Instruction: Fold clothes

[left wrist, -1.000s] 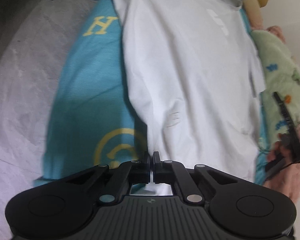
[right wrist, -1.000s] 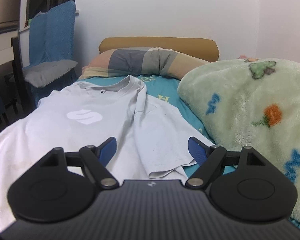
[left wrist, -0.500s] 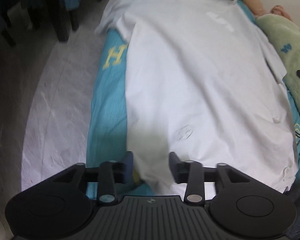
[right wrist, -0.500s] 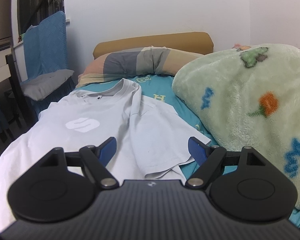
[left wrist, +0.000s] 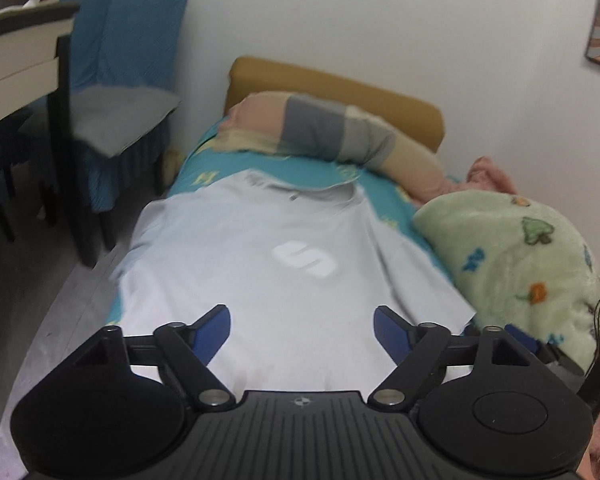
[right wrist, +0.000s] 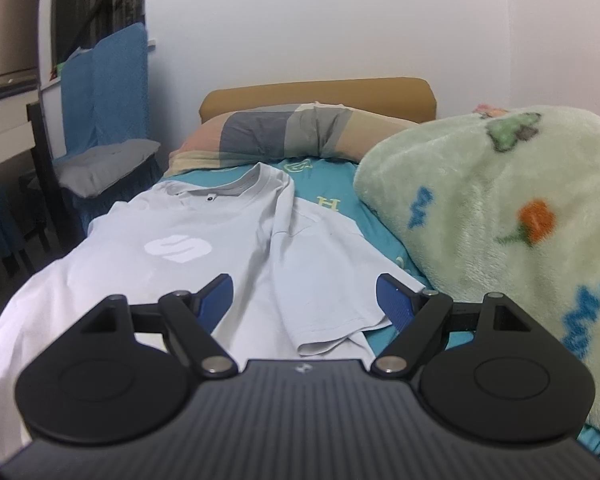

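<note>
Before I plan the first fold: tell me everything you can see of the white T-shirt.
The white T-shirt lies front up and spread lengthwise on the teal bedsheet, its collar toward the pillow. It looks like thin, soft cotton, lightly wrinkled. It has a ribbed round neck with a small dark tag inside and a white logo on the chest. One short sleeve lies flat toward the green blanket; the opposite edge reaches the bed's side. Both grippers are open and hold none of it.

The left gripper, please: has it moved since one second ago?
Yes. The left gripper released the white T-shirt, opened, and tilted up from the hem toward the headboard.
</note>
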{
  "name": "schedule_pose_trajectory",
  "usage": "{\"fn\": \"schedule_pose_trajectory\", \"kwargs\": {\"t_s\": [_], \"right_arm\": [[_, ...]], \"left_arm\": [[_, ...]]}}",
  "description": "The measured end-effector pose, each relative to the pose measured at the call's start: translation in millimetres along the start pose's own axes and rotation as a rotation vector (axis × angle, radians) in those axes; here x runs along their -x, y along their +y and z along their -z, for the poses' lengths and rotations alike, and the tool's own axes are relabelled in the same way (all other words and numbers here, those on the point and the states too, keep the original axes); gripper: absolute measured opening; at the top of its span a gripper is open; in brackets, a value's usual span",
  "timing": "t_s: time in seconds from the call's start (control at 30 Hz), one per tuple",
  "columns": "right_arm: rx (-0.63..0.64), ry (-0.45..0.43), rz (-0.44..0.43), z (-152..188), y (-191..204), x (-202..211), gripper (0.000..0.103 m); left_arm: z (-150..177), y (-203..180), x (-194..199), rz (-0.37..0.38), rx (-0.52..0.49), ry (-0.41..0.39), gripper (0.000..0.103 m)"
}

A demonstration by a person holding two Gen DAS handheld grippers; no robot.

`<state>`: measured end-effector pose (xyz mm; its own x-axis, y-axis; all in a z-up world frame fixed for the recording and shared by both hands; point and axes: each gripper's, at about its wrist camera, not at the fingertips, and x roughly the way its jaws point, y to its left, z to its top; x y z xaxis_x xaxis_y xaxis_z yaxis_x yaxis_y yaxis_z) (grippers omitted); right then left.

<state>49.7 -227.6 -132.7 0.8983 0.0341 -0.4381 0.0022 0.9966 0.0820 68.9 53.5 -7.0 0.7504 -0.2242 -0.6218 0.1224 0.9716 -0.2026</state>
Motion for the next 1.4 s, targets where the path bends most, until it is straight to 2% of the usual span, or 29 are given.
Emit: {"fn": "schedule_pose_trajectory", "kwargs": {"t_s": [0.07, 0.13, 0.2, 0.3, 0.37, 0.43, 0.53, 0.73, 0.9, 1.03, 1.23, 1.33, 1.4], "right_arm": [[-0.016, 0.004, -0.001, 0, -3, 3, 0.080], [-0.022, 0.006, -0.003, 0, -6, 6, 0.080], [-0.034, 0.005, -0.004, 0, -9, 9, 0.080], [-0.069, 0.003, -0.016, -2, -17, 15, 0.080], [-0.093, 0.004, -0.021, -4, -22, 17, 0.080], [-0.105, 0.008, -0.024, -4, -25, 18, 0.080], [-0.113, 0.018, -0.016, -2, -27, 18, 0.080], [-0.084, 0.037, 0.011, 5, -26, 6, 0.080], [-0.054, 0.053, 0.031, 10, -25, -6, 0.080], [-0.030, 0.067, 0.046, 15, -24, -16, 0.080], [0.052, 0.115, 0.014, 22, -23, -60, 0.079], [0.128, 0.158, 0.001, 27, -18, -82, 0.075], [0.253, 0.153, 0.015, 34, -4, -90, 0.075]], "left_arm": [[11, -20, -10, -0.003, -0.045, -0.030, 0.092], [33, -22, -28, -0.019, -0.078, -0.030, 0.098], [43, -30, -46, -0.042, -0.099, -0.022, 0.100], [52, -36, -38, -0.093, -0.124, -0.038, 0.103], [55, -37, -29, -0.116, -0.101, -0.053, 0.103], [62, -34, -23, -0.108, -0.089, -0.072, 0.103], [71, -33, -17, -0.148, -0.131, -0.101, 0.103], [73, -31, -3, -0.179, -0.160, -0.139, 0.103], [74, -35, 0, -0.146, -0.170, -0.146, 0.103], [74, -36, 4, -0.161, -0.190, -0.167, 0.103], [58, -17, 15, -0.246, -0.105, -0.275, 0.103], [53, -4, 8, -0.229, -0.064, -0.257, 0.103], [50, 5, 2, -0.218, -0.036, -0.245, 0.103]]}}
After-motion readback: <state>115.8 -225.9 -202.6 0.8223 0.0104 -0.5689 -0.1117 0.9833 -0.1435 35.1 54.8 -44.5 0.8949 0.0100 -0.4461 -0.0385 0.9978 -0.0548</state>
